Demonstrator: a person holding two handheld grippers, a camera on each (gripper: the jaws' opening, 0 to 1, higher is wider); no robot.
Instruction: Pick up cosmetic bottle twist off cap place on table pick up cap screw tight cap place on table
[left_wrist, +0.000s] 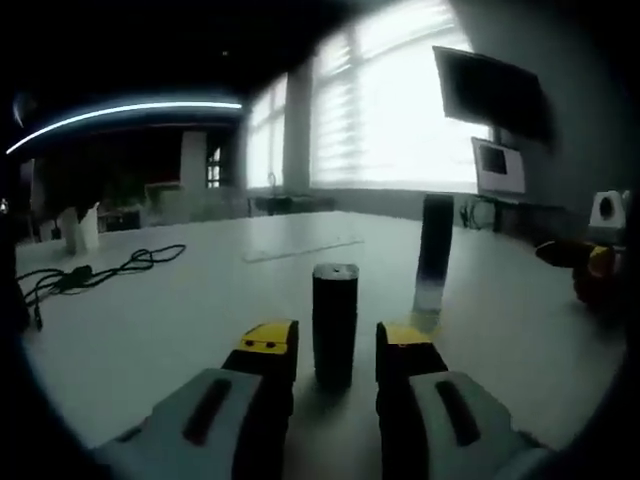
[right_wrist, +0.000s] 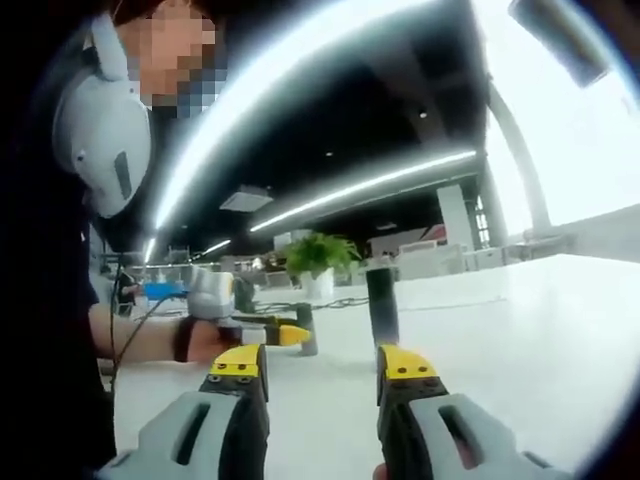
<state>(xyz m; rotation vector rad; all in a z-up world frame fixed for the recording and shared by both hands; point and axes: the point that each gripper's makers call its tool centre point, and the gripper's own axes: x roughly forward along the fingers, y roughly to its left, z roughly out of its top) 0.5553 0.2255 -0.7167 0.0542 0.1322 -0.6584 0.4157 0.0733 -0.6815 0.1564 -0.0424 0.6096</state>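
Note:
A short dark cylinder (left_wrist: 335, 322) with a pale top stands upright on the white table (left_wrist: 200, 300), between the jaws of my left gripper (left_wrist: 336, 340). The jaws stand a little wider than it, so the gripper is open. Behind it to the right stands a taller dark bottle (left_wrist: 435, 255) with a paler base. In the right gripper view the taller bottle (right_wrist: 381, 305) stands ahead of my right gripper (right_wrist: 322, 362), which is open and holds nothing. There the left gripper (right_wrist: 272, 332) comes in from the left, at the short cylinder (right_wrist: 307, 330).
Black cables (left_wrist: 90, 272) lie on the table at the left. A screen (left_wrist: 490, 90) hangs on the far wall beside bright windows. A potted plant (right_wrist: 320, 262) stands at the table's far side. A person's hand (right_wrist: 200, 340) holds the left gripper.

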